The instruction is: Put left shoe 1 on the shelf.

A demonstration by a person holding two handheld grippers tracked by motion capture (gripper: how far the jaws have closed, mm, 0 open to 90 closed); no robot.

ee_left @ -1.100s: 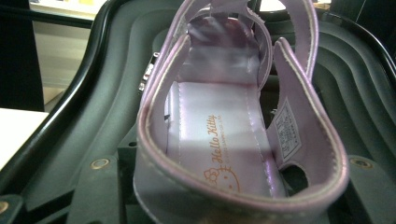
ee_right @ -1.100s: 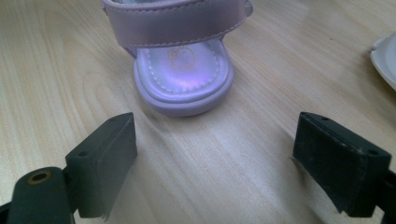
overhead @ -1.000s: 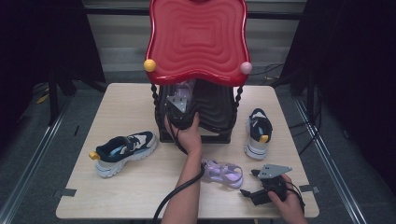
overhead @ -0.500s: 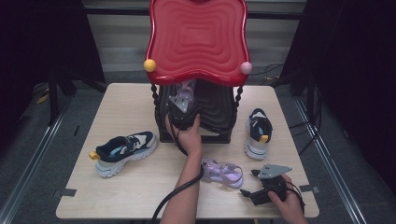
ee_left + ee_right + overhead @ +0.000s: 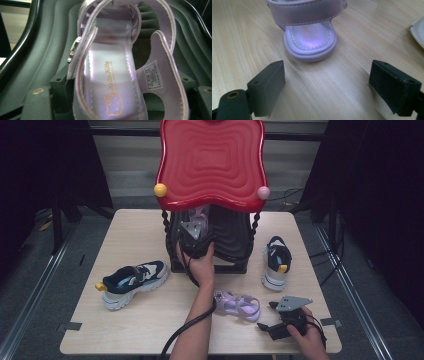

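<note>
Two sandals: a lilac pair, split up. One sandal (image 5: 110,75) lies on the dark ribbed shelf (image 5: 37,62) under the red wavy top (image 5: 212,160). Its mate (image 5: 310,40) sits flat on the table (image 5: 140,235), toe towards the person.
Left gripper (image 5: 195,227): reaching in under the red top, with the shelf sandal's heel end between its jaws. The jaws have just been opening, and in the left gripper view there is a gap beside the sandal on at least one side, so I'd call it let go rather than pinched.
Right gripper (image 5: 327,85): low over the table at the near right, jaws spread wide with nothing in them, pointed at the toe of the mate and a little short of it.
Weight: looks light, a small child's shoe that one jaw pair should lift with ease.
Stiffness: the sole seems fairly firm. The straps are thin and floppy and would likely fold or slip out under a pinch.
Surface: glossy, pearly finish, so probably a bit slick against the pads.
Where to grip: across the sole at the toe or heel rim, or the broad front band together with the sole, not a loose strap or the buckle.
Other shoes: a navy and white sneaker (image 5: 132,279) at the left of the table and another (image 5: 276,262) at the right, both well apart from the sandals.
</note>
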